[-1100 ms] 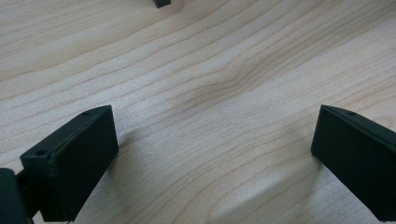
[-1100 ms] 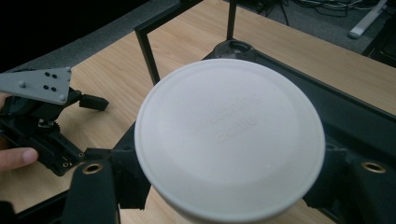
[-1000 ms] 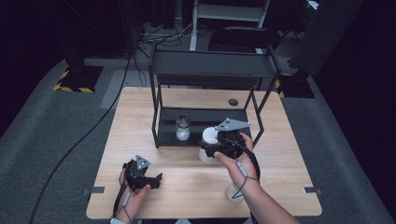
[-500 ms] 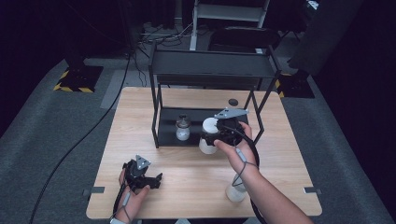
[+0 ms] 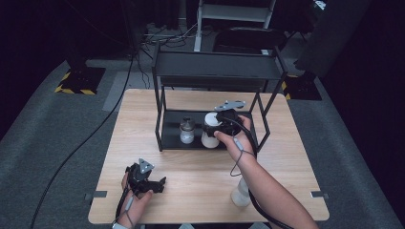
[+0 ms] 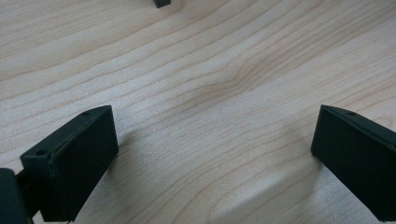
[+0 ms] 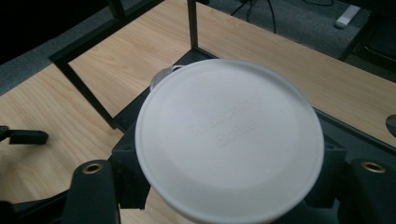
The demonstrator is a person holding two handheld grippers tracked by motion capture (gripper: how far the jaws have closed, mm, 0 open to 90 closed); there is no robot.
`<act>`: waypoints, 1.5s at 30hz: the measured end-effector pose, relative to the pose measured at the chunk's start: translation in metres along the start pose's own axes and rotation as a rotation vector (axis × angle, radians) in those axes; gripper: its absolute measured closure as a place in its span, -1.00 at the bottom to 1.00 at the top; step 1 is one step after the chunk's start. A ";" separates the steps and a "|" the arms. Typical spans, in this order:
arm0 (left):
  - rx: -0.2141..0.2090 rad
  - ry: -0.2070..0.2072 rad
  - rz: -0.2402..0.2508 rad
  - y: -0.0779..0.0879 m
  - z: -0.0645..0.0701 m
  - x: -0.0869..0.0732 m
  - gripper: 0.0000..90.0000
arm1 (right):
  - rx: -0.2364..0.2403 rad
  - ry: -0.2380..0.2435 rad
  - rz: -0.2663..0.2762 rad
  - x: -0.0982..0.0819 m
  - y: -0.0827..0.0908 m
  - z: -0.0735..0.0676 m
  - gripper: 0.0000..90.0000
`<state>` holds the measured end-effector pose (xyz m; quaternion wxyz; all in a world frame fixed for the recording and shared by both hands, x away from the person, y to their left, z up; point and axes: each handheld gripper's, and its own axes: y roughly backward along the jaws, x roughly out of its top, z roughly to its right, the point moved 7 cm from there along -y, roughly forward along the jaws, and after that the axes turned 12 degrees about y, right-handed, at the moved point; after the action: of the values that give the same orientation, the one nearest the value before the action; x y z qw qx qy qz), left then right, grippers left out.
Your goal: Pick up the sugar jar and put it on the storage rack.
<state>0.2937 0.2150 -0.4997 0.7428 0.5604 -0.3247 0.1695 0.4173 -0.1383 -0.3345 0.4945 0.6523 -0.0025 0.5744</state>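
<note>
Looks about halfway: the white jar (image 5: 208, 132) is clamped in the right gripper (image 5: 216, 128) at the rack's lower shelf (image 5: 172, 138) beside the small glass jar (image 5: 186, 130), not yet released, while the left gripper (image 5: 145, 180) is parked wide open and empty on the table (image 5: 200, 176).

Nothing here can be read outright. In the right gripper view the white lid (image 7: 229, 140) of the container carries 2 short lines of faint raised lettering near its middle, too soft and blurred to make out a single word.
</note>
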 end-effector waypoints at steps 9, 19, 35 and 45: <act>0.000 -0.001 -0.001 0.000 0.000 0.000 -1.00 | -0.016 -0.041 -0.067 0.003 -0.029 0.012 -0.26; 0.000 0.000 0.001 0.000 0.000 0.000 -1.00 | -0.044 -0.076 -0.123 0.001 -0.053 0.021 -0.26; 0.000 0.001 0.002 0.000 0.000 0.000 -1.00 | -0.049 -0.109 -0.142 -0.008 -0.063 0.026 -0.26; 0.000 0.003 0.003 0.000 0.000 0.000 -1.00 | -0.036 -0.087 -0.155 -0.004 -0.059 0.027 -0.50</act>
<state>0.2936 0.2147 -0.4999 0.7431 0.5597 -0.3243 0.1712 0.4697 -0.1277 -0.3719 0.5485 0.6658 0.0163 0.5055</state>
